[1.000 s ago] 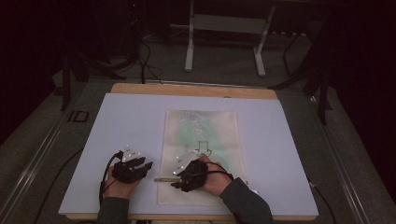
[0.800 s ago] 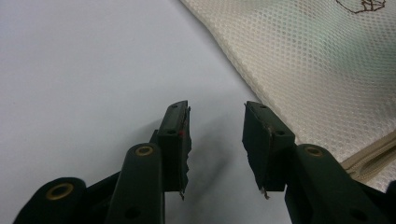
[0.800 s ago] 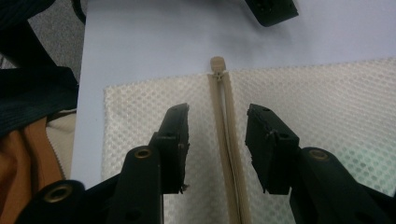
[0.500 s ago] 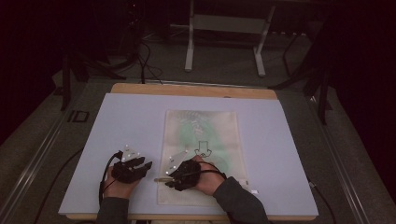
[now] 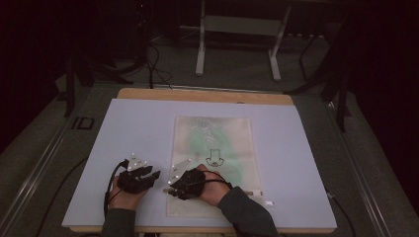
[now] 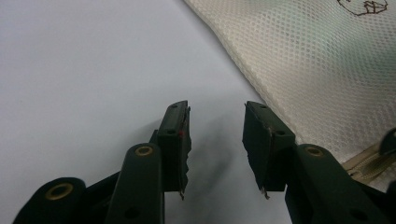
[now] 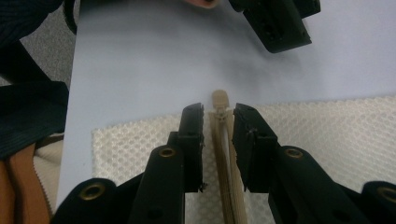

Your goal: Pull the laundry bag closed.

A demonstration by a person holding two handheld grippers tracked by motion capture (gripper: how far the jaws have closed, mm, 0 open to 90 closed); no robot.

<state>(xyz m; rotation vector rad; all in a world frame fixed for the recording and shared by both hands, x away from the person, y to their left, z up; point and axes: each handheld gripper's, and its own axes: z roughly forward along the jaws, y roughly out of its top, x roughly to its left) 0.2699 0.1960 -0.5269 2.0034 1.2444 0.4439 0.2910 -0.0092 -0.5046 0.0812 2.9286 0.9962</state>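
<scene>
A pale mesh bag with a green item inside and a small black drawing lies flat on the white table. My right gripper is at the bag's near left corner. In the right gripper view its jaws are shut on the beige zipper, with the zipper pull poking out past the tips. My left gripper rests on the table just left of the bag, open, with nothing between its jaws. The mesh bag lies to its right.
The left gripper lies a short way beyond the zipper pull in the right gripper view. A dark sleeve is at that view's left. A wooden strip runs along the table's far edge. A metal stand and cables are on the floor behind.
My right gripper has slid left along the bag's near edge to its left corner, closer to the left gripper. The left gripper has stayed put.
</scene>
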